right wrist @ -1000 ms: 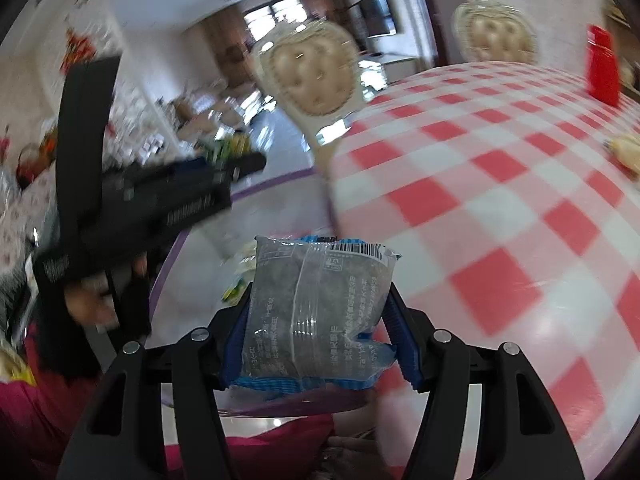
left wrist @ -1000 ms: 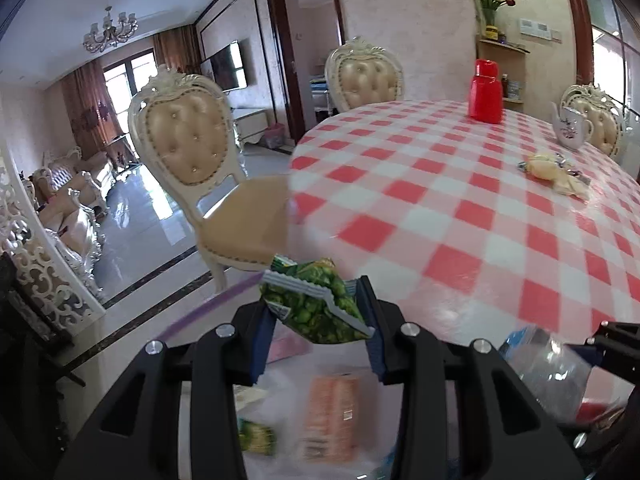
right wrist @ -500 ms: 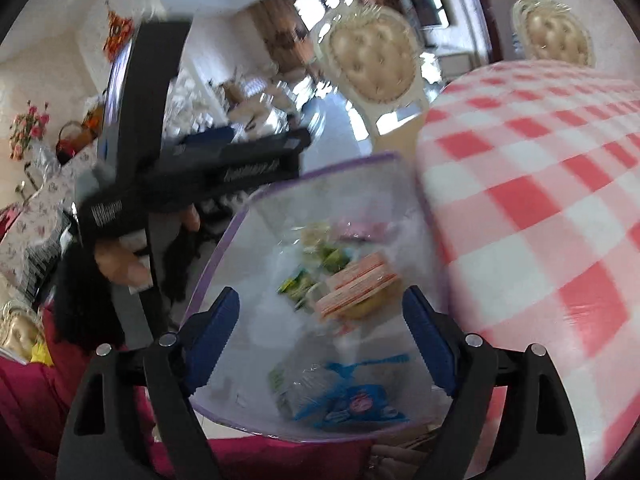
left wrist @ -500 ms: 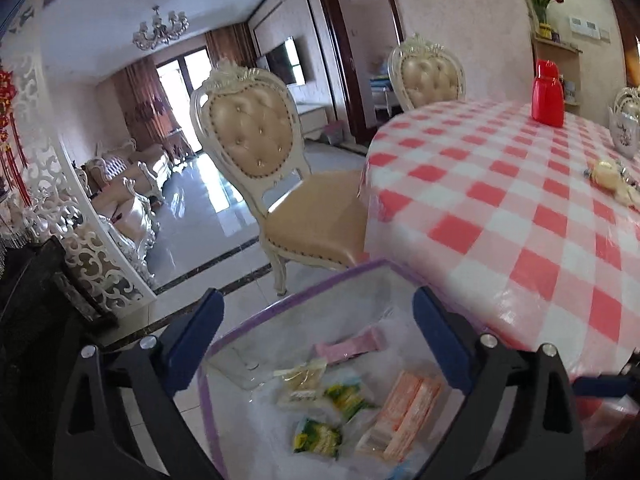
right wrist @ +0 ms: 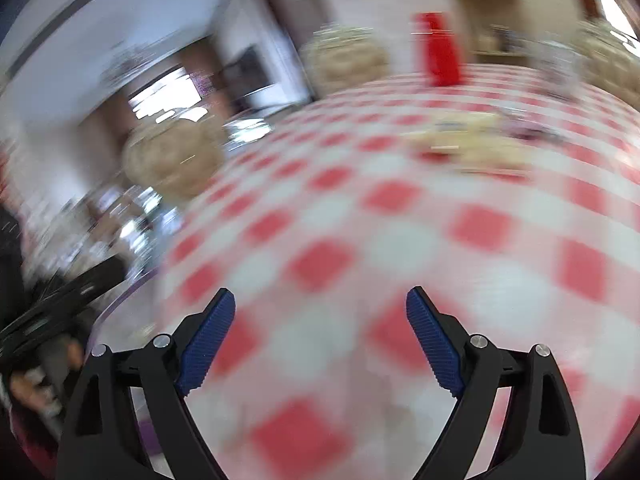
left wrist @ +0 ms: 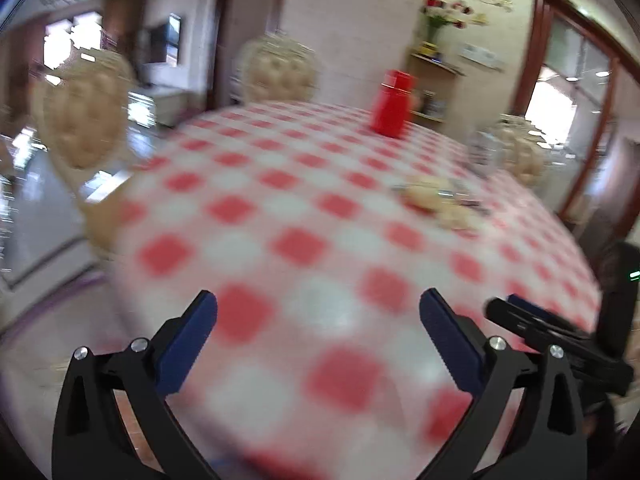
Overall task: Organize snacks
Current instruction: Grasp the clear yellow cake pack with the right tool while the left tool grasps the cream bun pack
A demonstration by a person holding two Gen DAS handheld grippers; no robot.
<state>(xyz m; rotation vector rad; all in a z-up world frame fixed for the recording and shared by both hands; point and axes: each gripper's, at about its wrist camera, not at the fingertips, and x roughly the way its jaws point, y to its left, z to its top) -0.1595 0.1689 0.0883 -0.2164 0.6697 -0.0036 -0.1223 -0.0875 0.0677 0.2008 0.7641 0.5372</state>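
Snack pile [left wrist: 434,202]: pale yellowish packets lying on the far right part of the round table [left wrist: 320,216], on the red-and-white checked cloth; blurred in both views, wrappers not readable. Same pile in the right wrist view [right wrist: 472,148], far centre-right, equally smeared.

Left gripper [left wrist: 318,316]: fingers spread wide, blue pads empty, over the near edge of the table. Right gripper [right wrist: 320,308]: also spread wide and empty, over the near part of the cloth.

Red bottle [left wrist: 390,104] stands upright at the far side of the table, well beyond the snacks; seen again in the right view [right wrist: 438,50].

Left view only: flowers in a vase [left wrist: 434,20] on a wall shelf behind the bottle; a glass door at far right; the other black tool entering at the right edge. A cream padded chair [left wrist: 80,120] stands left of the table, another [left wrist: 278,74] at the far side.

Right view only: a clear container rim [right wrist: 120,300] with a purple edge just left of the table's near edge, and the other tool's black body at lower left, with a hand partly visible.
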